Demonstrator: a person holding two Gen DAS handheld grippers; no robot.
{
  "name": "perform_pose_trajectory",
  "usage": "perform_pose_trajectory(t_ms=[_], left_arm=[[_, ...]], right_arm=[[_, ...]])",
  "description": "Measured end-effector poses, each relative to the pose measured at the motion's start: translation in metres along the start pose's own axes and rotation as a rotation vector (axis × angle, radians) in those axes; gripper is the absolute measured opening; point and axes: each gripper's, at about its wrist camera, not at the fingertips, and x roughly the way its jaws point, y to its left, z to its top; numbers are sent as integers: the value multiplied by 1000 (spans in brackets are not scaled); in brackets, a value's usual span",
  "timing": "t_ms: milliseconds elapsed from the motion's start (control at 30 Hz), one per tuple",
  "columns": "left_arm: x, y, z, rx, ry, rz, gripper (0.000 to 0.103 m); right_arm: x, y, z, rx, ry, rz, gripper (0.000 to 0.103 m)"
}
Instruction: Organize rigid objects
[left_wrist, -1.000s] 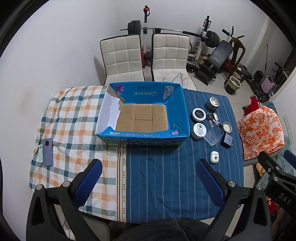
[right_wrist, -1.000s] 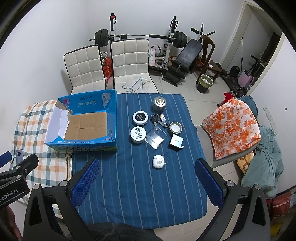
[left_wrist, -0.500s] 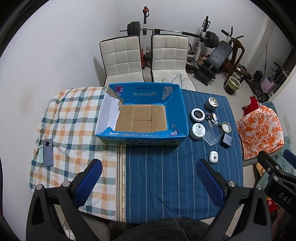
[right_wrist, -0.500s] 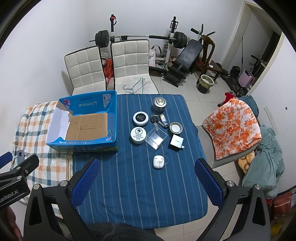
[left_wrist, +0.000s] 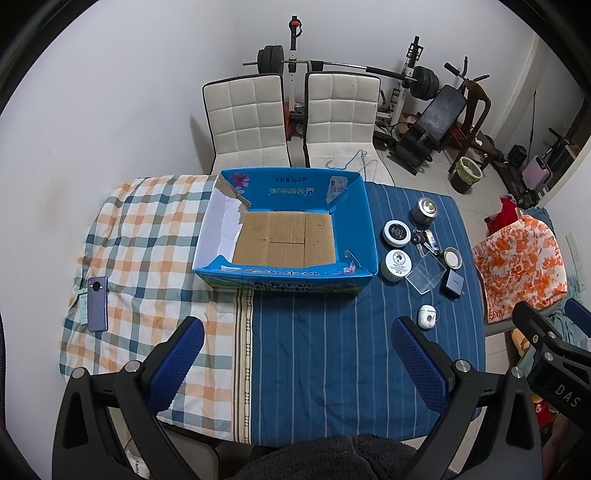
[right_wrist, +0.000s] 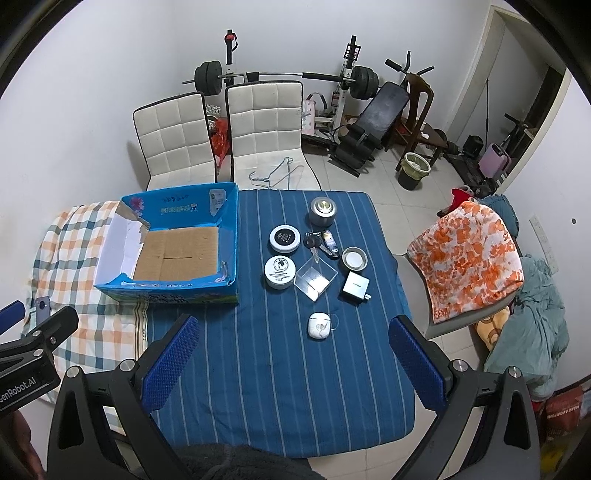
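Note:
An empty blue cardboard box (left_wrist: 364, 221) (right_wrist: 231, 236) stands open on the table. To its right on the blue striped cloth lie two round white tins (right_wrist: 284, 238) (right_wrist: 279, 271), a metal canister (right_wrist: 322, 211), keys (right_wrist: 322, 243), a clear plastic case (right_wrist: 315, 277), a small metal lid (right_wrist: 354, 257), a white charger (right_wrist: 355, 287) and a white earbud case (right_wrist: 318, 325) (left_wrist: 426, 316). My left gripper (left_wrist: 295, 360) is open and empty, high above the table's front edge. My right gripper (right_wrist: 293, 356) is open and empty, above the near cloth.
A phone (left_wrist: 98, 302) lies on the plaid cloth at the far left. Two white chairs (left_wrist: 341, 110) stand behind the table. A chair with an orange floral cover (right_wrist: 469, 254) is at the right. Gym gear fills the back of the room.
Both views have drifted slightly; the table sits a little lower in the frames. Both grippers stay open and nothing on the table has moved.

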Motion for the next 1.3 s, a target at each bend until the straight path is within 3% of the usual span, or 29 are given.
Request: perform_pose_trajectory(t_ms=[600,800,1000,1300], left_arm=[[-1,2,1,5,-3,-3,103],[9,-17,19,40,-9,-23,103],[67,-62,66,111,7,-66,103],[224,-186,138,158,180,-85,103]], right_arm=[[2,-1,-4,7,-3,0,103],[26,-20,11,85,23,-15,103],[110,-81,40,183,100,-69,103],[321,-181,89,253,320,-80,103]])
